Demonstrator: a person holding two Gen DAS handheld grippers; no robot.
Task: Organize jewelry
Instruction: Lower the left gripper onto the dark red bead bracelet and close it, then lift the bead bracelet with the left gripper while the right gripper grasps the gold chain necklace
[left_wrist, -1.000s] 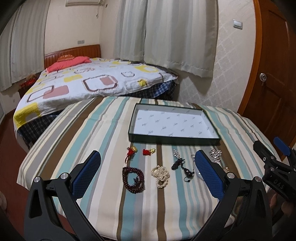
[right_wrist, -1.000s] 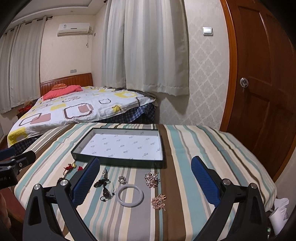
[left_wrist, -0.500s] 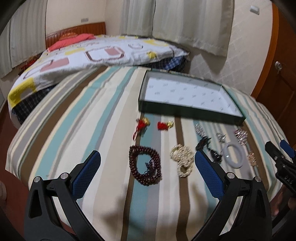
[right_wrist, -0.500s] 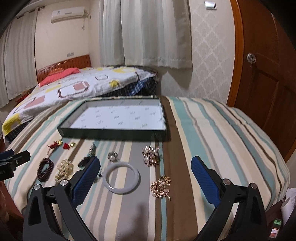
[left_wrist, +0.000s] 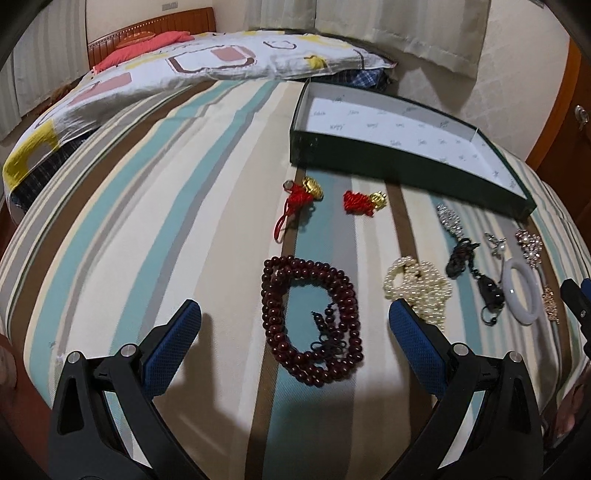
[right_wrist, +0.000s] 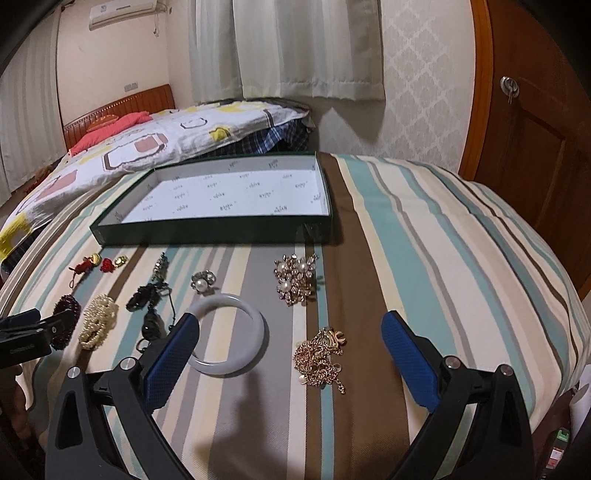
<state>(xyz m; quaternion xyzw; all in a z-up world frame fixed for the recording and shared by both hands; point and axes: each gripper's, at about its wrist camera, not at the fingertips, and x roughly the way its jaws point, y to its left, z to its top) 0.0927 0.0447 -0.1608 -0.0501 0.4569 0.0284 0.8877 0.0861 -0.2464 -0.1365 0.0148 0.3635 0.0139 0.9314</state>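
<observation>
Jewelry lies in rows on a striped cloth in front of a dark green tray (left_wrist: 369, 162) (right_wrist: 207, 230) with a white printed lining. My left gripper (left_wrist: 293, 317) hangs open just above a dark red bead bracelet (left_wrist: 310, 321), its fingers either side of it. A pearl bracelet (left_wrist: 421, 284), two red knot charms (left_wrist: 301, 194) and a black cord pendant (left_wrist: 461, 258) lie nearby. My right gripper (right_wrist: 290, 328) is open over a gold chain (right_wrist: 319, 354), with the white bangle (right_wrist: 231, 338) at its left finger. A pearl brooch (right_wrist: 295, 278) and a ring (right_wrist: 202, 282) lie further back.
The striped table drops off at its rounded edges. A bed (right_wrist: 147, 140) with a patterned quilt stands behind it, curtains (right_wrist: 288, 48) hang on the far wall, and a wooden door (right_wrist: 532, 122) is on the right. The left gripper (right_wrist: 33, 332) shows at the right view's left edge.
Both grippers have moved down and forward toward the jewelry, which now looks larger. The left one has come over the red beads, the right one over the bangle and gold chain.
</observation>
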